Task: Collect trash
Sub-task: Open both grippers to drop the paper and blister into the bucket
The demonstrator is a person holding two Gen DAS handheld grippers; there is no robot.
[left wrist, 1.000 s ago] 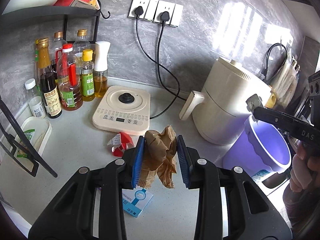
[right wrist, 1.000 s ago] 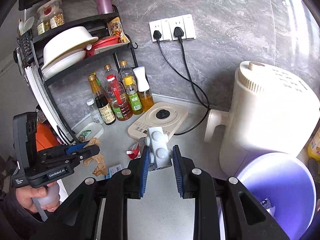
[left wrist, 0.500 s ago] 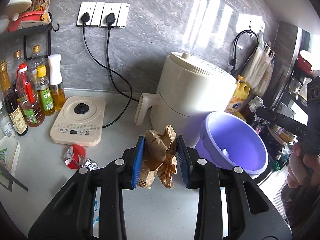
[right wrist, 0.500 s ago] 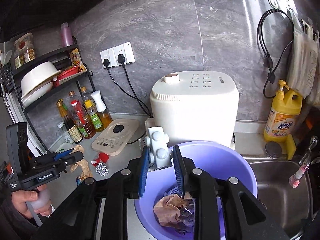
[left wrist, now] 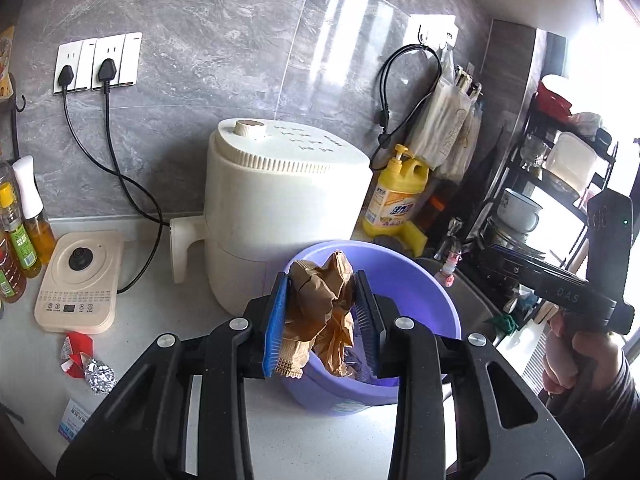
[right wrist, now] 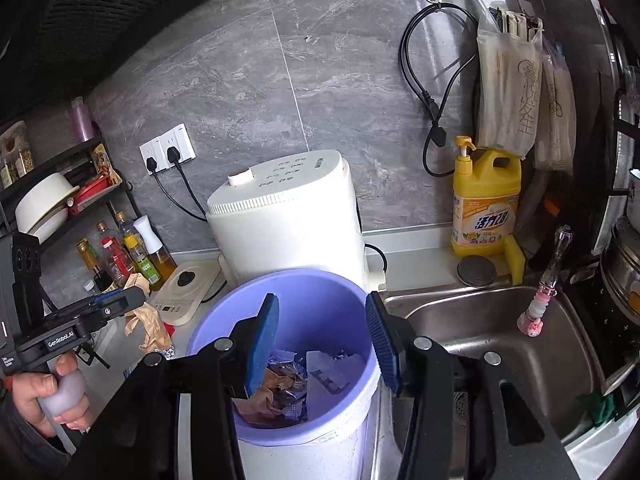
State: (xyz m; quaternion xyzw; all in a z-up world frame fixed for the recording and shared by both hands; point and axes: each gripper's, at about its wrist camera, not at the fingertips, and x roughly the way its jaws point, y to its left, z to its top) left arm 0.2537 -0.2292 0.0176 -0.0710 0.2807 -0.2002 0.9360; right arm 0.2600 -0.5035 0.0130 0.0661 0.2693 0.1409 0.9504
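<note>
1. Two claws have swung from the bottle-rack end of the counter (left wrist: pixel 328 440) to the purple bin (right wrist: pixel 320 292); a second ago the bin sat off at the right edge of both views, and now it lies straight ahead of each.
2. The right claw (right wrist: pixel 322 340) hangs over the bin's mouth with its jaws opening and nothing between its blue pads; the small white plastic piece it carried half a second ago is gone from them, so by my reading it has dropped in among the paper scraps (right wrist: pixel 296 384), though I cannot pick it out there.
3. The left claw (left wrist: pixel 320 320) stays clamped on the crumpled brown paper (left wrist: pixel 324 312), its jaws partly closed; the paper now sits at the bin's near rim, not yet inside.
4. That makes one item delivered and the next release close at hand.
5. Still on the counter beside the cream appliance base (left wrist: pixel 78 276): a red wrapper (left wrist: pixel 76 354), a foil ball (left wrist: pixel 100 376) and a small blue-and-white packet (left wrist: pixel 78 420); more trips look necessary.
</note>
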